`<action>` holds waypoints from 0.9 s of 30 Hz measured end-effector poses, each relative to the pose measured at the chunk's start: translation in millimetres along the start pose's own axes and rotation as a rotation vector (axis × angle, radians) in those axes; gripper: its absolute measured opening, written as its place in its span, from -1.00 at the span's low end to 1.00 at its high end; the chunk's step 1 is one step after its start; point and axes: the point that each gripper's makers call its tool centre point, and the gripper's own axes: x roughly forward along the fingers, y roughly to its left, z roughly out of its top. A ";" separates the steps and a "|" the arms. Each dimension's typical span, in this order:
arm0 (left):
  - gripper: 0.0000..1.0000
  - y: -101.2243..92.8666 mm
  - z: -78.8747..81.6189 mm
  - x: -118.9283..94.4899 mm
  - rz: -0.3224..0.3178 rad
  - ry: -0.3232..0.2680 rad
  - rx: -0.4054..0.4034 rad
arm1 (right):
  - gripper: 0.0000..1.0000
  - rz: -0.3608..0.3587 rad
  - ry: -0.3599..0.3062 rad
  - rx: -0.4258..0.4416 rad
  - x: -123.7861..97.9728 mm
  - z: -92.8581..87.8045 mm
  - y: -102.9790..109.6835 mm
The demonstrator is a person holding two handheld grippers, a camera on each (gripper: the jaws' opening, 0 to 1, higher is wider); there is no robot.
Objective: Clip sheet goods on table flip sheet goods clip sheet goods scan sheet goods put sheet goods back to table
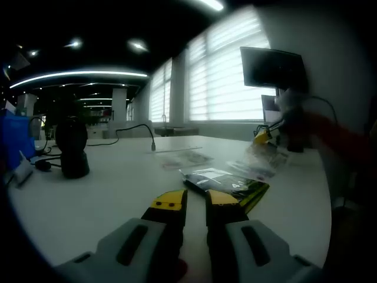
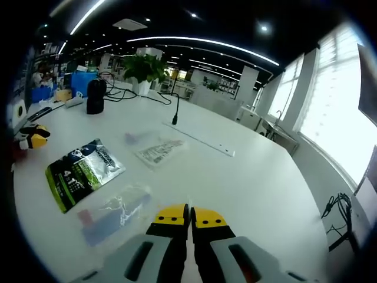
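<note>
Several flat packets lie on the white table (image 1: 106, 194). A green-and-black packet (image 1: 227, 183) (image 2: 82, 171) rests just beyond my left gripper (image 1: 197, 199), whose yellow-tipped jaws stand a narrow gap apart with nothing between them. A clear printed packet (image 1: 185, 158) (image 2: 159, 151) lies farther out. A clear packet with blue and red contents (image 2: 115, 212) sits just left of my right gripper (image 2: 189, 217), whose jaws are closed together and empty. The left gripper (image 2: 32, 138) also shows at the far left of the right gripper view. The right gripper (image 1: 262, 137) appears blurred in the left gripper view.
A black cylindrical device (image 1: 72, 147) (image 2: 95, 96) stands on the table with cables, and a black cable end (image 1: 153, 144) (image 2: 175, 115) lies mid-table. A blue box (image 1: 15, 138), a potted plant (image 2: 144, 68) and a monitor (image 1: 274, 68) ring the table. A clear strip (image 2: 203, 140) lies beyond the packets.
</note>
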 end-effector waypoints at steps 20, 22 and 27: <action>-0.88 -0.5 0.8 0.3 -0.003 -0.002 0.002 | -1.00 0.068 -0.128 -0.004 -42.9 73.0 26.9; -0.88 -0.5 1.0 0.2 -0.003 -0.003 0.002 | -1.00 0.078 -0.143 0.003 -46.5 80.0 29.0; -0.88 -0.3 1.2 0.3 -0.002 -0.003 0.001 | -1.00 0.100 -0.180 0.028 -54.6 97.0 33.2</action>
